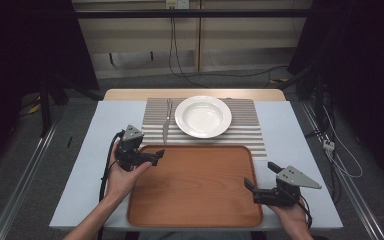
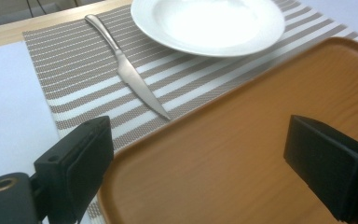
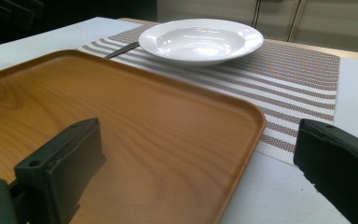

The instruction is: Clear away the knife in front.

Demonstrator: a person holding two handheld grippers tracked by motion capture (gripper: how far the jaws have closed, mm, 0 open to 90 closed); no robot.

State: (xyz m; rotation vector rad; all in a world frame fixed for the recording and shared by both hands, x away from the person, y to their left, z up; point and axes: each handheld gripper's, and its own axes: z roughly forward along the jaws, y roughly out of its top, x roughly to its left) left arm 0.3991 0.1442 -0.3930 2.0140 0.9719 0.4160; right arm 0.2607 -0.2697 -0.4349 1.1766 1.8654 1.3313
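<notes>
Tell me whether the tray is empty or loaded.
Empty. The tray shows bare wood in the high view; the plate and knife lie on the placemat beyond it.

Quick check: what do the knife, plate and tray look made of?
Knife: brushed steel, judging by its dull grey sheen. Plate: glazed white ceramic, likely, with glossy highlights. Tray: wood or wood-look laminate, with visible grain and a satin finish.
</notes>
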